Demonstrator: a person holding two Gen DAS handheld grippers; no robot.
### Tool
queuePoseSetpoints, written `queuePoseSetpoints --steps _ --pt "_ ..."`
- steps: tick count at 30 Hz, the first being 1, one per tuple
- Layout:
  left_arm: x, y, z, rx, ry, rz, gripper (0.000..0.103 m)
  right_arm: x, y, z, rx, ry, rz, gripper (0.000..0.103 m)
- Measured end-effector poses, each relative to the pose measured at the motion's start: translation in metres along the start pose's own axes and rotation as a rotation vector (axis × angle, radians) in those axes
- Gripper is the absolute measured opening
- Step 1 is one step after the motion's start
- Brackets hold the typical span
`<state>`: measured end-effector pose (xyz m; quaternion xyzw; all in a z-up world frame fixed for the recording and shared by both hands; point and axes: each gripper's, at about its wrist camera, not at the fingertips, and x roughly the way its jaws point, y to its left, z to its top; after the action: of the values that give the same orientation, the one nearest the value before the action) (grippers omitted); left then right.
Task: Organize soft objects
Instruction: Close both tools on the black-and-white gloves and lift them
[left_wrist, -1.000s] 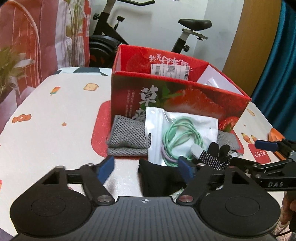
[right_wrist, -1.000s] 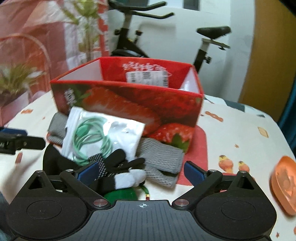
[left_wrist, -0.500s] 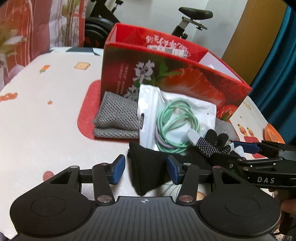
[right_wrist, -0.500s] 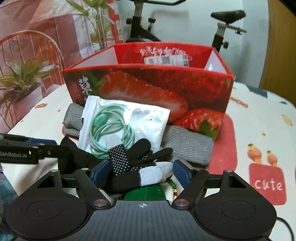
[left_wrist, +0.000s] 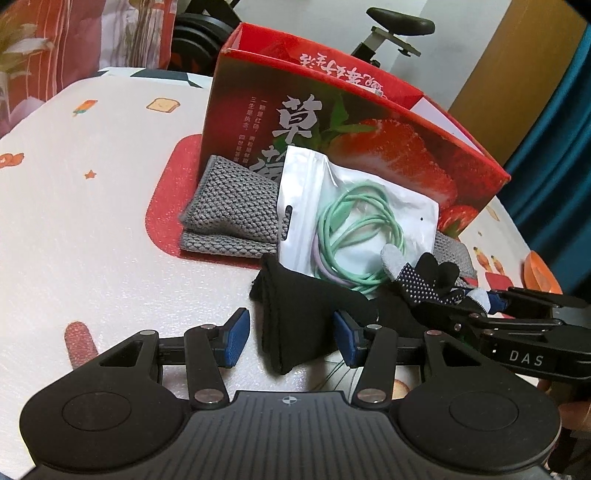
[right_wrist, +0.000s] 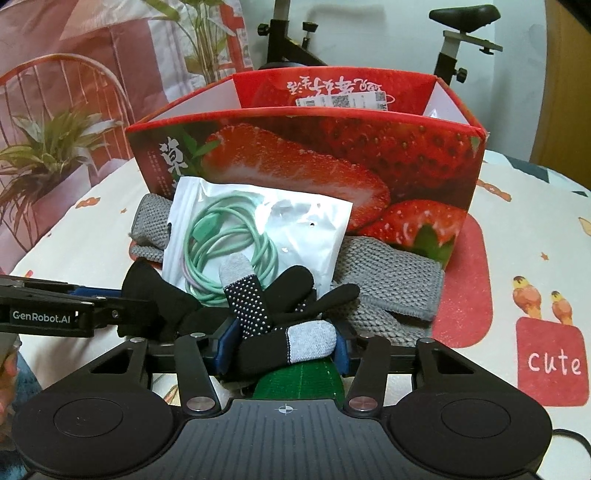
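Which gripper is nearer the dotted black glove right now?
Right. The right gripper has the dotted black glove between its closing jaws. The left gripper sits off to the side, straddling the black cloth.

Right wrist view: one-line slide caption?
Right gripper closing on a black glove, strawberry box behind.

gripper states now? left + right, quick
Left gripper: open around the black cloth, with a visible gap at one pad.
Right gripper: closing, glove between its pads, both touching it.
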<state>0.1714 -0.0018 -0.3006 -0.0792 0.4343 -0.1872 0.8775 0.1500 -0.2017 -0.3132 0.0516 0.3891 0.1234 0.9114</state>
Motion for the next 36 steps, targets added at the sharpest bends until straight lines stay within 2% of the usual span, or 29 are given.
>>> queuePoseSetpoints --steps 2,3,4,5,8,15,22,25,27,30,32,36 --pt "0.000 0.001 -0.001 0.001 -0.003 -0.011 0.048 0.000 0.000 0.001 -0.001 0.002 0.004 0.040" --pt "-0.001 0.001 -0.002 0.007 -0.009 -0.014 0.042 0.000 0.001 0.002 -0.005 0.002 0.005 0.038" --pt "-0.002 0.001 -0.002 0.011 -0.011 -0.015 0.027 0.000 0.002 0.003 -0.008 -0.001 0.003 0.031" --pt "-0.003 0.000 -0.002 0.013 -0.011 -0.011 0.026 -0.002 0.002 0.005 -0.010 -0.007 0.000 0.024" --pt "-0.008 0.003 -0.002 -0.001 -0.030 -0.014 0.019 -0.009 0.004 0.010 -0.017 -0.039 0.006 0.015" --pt "-0.011 0.004 -0.001 -0.015 -0.039 0.041 0.018 -0.017 0.006 0.026 -0.035 -0.092 0.018 0.011" --pt "-0.005 0.006 -0.008 -0.019 0.001 0.054 0.019 -0.013 -0.002 0.023 0.006 -0.070 0.014 0.011" --pt "-0.005 0.005 -0.008 -0.012 -0.002 0.061 0.019 -0.016 -0.001 0.019 0.007 -0.068 0.006 0.014" --pt "-0.005 0.005 -0.009 -0.010 -0.004 0.063 0.019 -0.018 -0.003 0.018 0.020 -0.067 0.005 0.021" --pt "-0.006 0.003 -0.010 -0.004 -0.006 0.067 0.019 -0.023 -0.005 0.017 0.037 -0.076 0.004 0.037" --pt "-0.005 0.002 -0.010 -0.002 -0.008 0.069 0.019 -0.023 -0.006 0.016 0.046 -0.071 0.015 0.054" --pt "-0.006 0.003 -0.011 -0.007 -0.009 0.066 0.019 -0.019 0.001 0.012 0.030 -0.045 0.014 0.068"
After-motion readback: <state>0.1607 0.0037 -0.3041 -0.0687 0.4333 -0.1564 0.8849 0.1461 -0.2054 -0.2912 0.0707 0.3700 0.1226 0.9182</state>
